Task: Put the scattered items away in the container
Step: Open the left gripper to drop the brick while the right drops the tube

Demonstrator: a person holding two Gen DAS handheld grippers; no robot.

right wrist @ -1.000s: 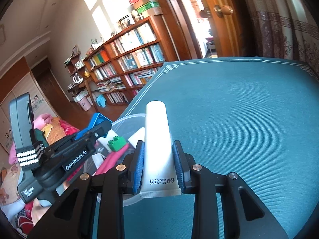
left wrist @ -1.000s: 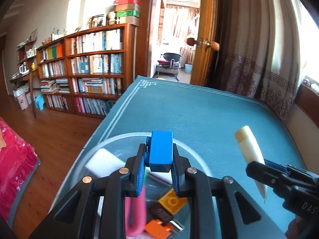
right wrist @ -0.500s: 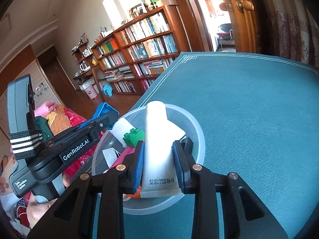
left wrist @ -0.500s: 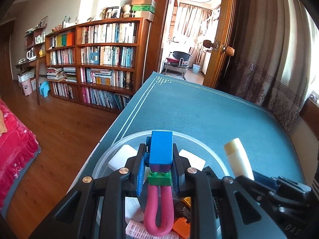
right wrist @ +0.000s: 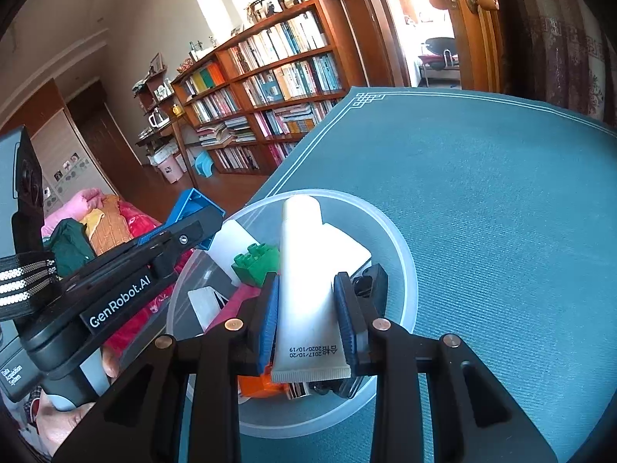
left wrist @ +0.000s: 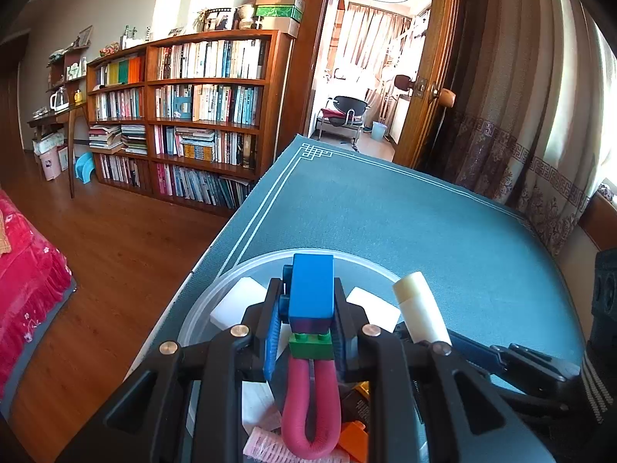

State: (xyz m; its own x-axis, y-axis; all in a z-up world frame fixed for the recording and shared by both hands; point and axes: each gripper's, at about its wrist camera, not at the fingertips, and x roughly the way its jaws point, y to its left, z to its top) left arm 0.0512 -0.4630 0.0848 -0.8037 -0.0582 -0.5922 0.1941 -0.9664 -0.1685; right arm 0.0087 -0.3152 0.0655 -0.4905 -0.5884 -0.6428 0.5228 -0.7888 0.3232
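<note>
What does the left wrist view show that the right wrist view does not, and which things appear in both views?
Only the left wrist view shows the left claw shut on a blue block, and a pink hair roller in the bowl. Only the right wrist view shows the tube's printed date and an orange block beneath it. Both show the clear plastic bowl, the white tube held in the right claw, and the green brick.

Gripper [right wrist: 306,316] hides bowl's [right wrist: 405,270] lower contents.
</note>
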